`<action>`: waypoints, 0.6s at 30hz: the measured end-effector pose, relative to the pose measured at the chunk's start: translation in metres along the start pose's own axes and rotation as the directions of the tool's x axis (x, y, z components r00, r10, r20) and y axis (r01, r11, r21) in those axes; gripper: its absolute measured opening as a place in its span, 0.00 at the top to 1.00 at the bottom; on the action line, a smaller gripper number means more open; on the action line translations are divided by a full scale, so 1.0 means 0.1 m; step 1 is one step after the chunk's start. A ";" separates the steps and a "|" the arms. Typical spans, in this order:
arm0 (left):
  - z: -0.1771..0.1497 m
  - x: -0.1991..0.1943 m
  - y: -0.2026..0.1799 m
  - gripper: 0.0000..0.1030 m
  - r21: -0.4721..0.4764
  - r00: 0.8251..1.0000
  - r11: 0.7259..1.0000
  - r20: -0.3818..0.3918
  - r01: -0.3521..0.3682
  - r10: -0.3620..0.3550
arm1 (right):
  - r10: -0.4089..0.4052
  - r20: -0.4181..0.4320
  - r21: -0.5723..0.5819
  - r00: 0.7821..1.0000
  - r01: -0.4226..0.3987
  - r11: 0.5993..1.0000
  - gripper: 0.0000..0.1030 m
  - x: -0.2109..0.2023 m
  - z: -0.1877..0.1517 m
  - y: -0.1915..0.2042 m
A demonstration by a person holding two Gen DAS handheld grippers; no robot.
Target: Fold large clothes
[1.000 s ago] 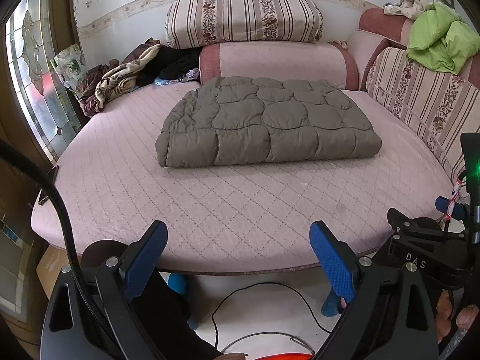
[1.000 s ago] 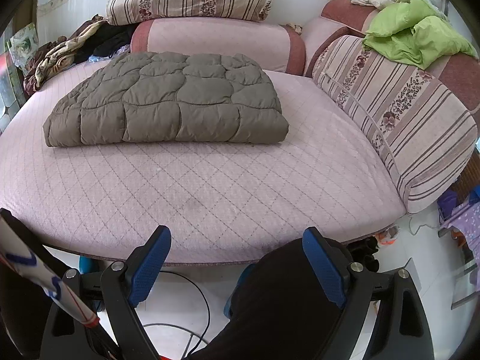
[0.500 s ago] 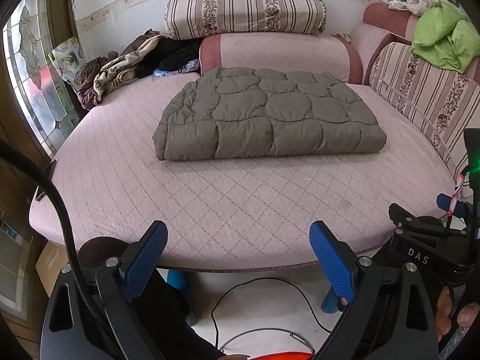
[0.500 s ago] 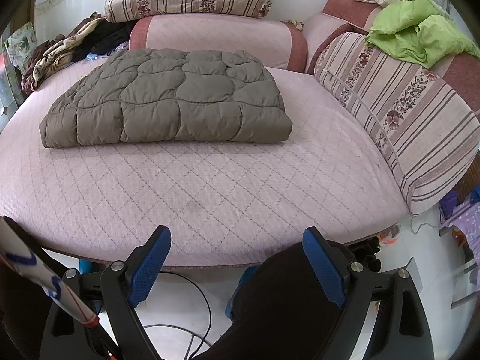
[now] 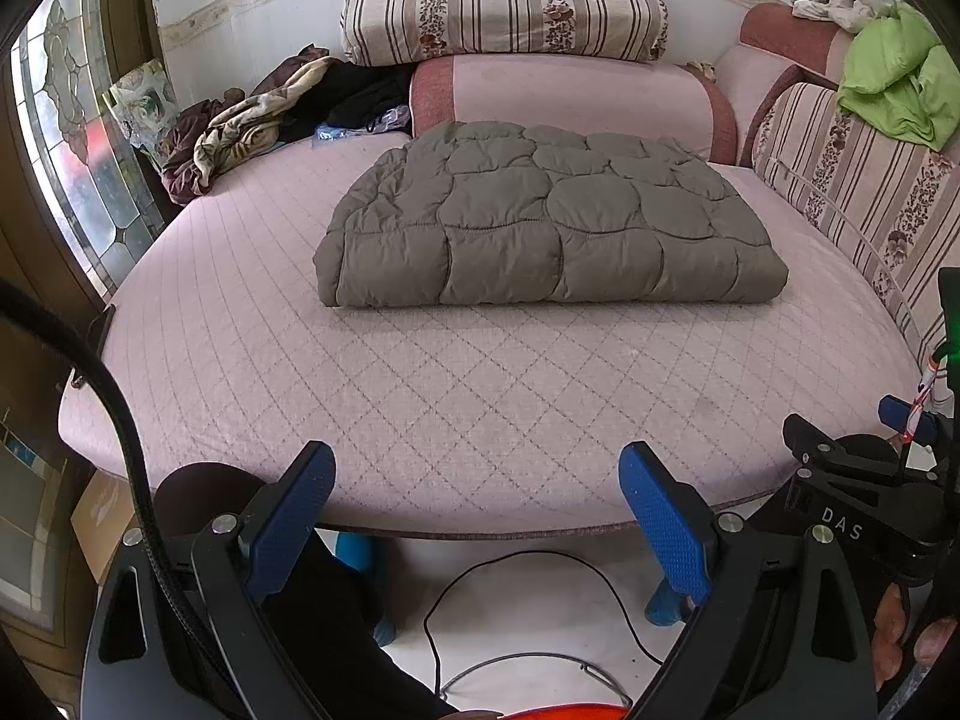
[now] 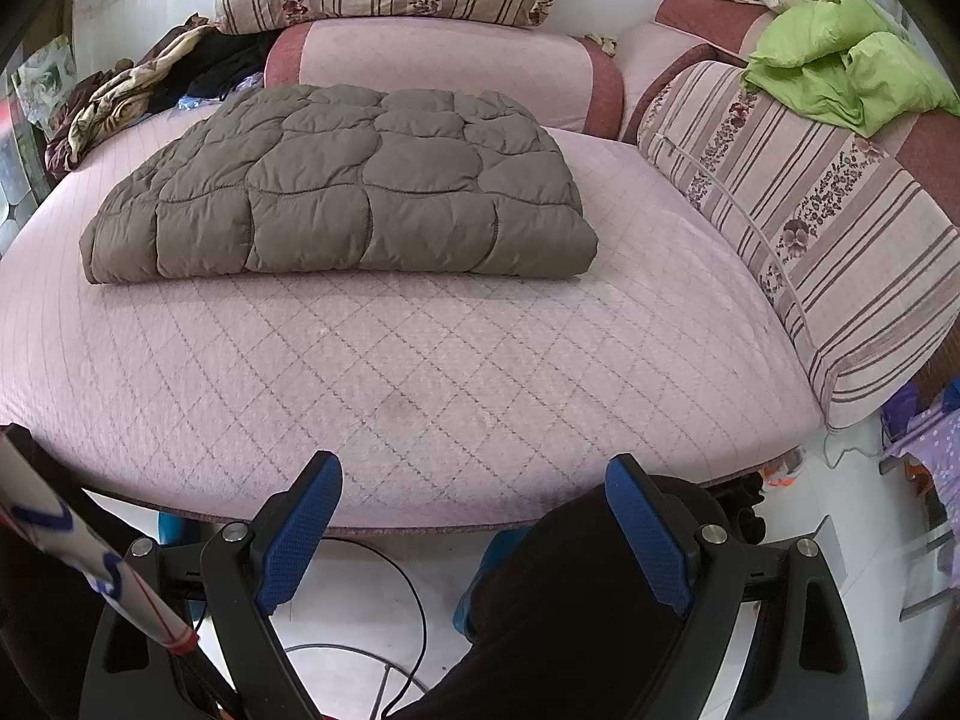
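A grey-brown quilted padded garment point(image 5: 540, 222) lies folded into a thick rectangle on the pink quilted bed point(image 5: 420, 384). It also shows in the right wrist view point(image 6: 342, 192), left of centre. My left gripper point(image 5: 477, 510) is open and empty, held at the bed's near edge, well short of the garment. My right gripper point(image 6: 474, 516) is open and empty too, at the same near edge. The right gripper's body shows at the lower right of the left wrist view point(image 5: 864, 510).
A pile of loose clothes point(image 5: 264, 120) lies at the bed's back left. Striped cushions point(image 6: 828, 240) line the right side with a green garment point(image 6: 840, 72) on top. A pink bolster point(image 5: 570, 96) and striped pillow point(image 5: 504, 6) stand behind. A cable point(image 5: 516, 576) lies on the floor.
Both grippers have moved forward and a little up toward the bed, so the folded garment looks nearer and larger. Both stay open and empty.
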State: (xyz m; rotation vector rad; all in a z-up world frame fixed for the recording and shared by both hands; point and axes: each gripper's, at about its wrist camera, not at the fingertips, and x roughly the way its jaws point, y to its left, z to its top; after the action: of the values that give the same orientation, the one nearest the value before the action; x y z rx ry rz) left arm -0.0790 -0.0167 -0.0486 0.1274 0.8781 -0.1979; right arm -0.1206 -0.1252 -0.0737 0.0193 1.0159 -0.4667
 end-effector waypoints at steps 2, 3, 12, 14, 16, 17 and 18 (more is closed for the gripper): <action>0.00 0.00 0.00 0.08 -0.003 1.000 1.000 -0.002 0.000 0.000 | 0.000 -0.002 -0.003 1.000 0.000 1.000 0.10 0.00 0.00 0.01; 0.00 0.01 0.01 0.08 -0.004 1.000 1.000 -0.003 0.001 -0.001 | 0.000 -0.003 -0.004 1.000 0.000 1.000 0.10 0.01 0.00 0.02; -0.01 0.02 0.02 0.08 -0.006 1.000 1.000 -0.007 0.000 0.000 | 0.003 -0.005 -0.010 1.000 -0.003 1.000 0.10 0.01 -0.01 0.03; -0.01 0.03 0.02 0.08 -0.008 1.000 1.000 -0.008 -0.001 0.001 | 0.004 -0.008 -0.011 1.000 -0.004 1.000 0.10 0.02 -0.01 0.04; -0.01 0.04 0.02 0.08 -0.007 1.000 1.000 -0.009 -0.001 0.001 | 0.004 -0.010 -0.011 1.000 -0.004 1.000 0.10 0.03 -0.01 0.05; -0.01 0.04 0.02 0.08 -0.005 1.000 1.000 -0.010 -0.003 0.003 | 0.004 -0.010 -0.012 1.000 -0.005 1.000 0.10 0.04 -0.01 0.05; 0.00 0.05 0.02 0.08 -0.003 1.000 1.000 -0.010 -0.008 0.008 | 0.004 -0.009 -0.014 1.000 -0.004 1.000 0.10 0.04 0.00 0.06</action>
State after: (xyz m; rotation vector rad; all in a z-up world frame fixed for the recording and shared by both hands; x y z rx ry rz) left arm -0.0755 -0.0151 -0.0528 0.1293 0.8873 -0.1887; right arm -0.1167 -0.1209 -0.0779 0.0106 1.0278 -0.4565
